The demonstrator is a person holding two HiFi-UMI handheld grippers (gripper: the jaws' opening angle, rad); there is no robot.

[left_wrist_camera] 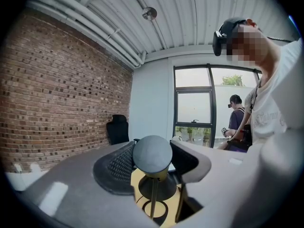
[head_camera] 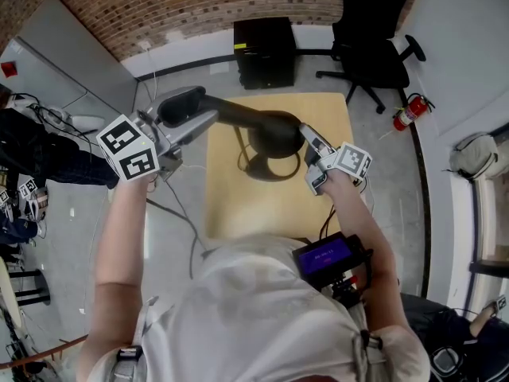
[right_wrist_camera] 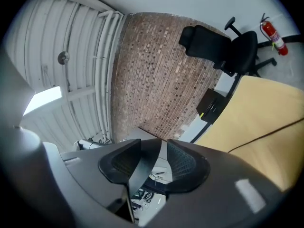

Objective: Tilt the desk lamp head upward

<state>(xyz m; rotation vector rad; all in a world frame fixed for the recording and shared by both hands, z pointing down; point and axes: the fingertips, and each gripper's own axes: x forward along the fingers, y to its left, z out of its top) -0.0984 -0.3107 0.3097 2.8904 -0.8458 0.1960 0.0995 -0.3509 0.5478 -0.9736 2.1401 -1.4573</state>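
Left gripper (head_camera: 197,111) clamps lamp head (head_camera: 266,126); purple screen (head_camera: 324,255) text unreadable

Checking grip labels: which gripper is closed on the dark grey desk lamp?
The left gripper: it clamps the dark grey desk lamp at its rounded end; the right gripper stands open.

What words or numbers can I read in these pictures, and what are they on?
No text is readable.
Purple screen: writing too small.
Fire extinguisher: label too small.
Black box: yellow sticker, print too small.
Shirt: print too blurred.
Marker cube: square patterns only, no words.
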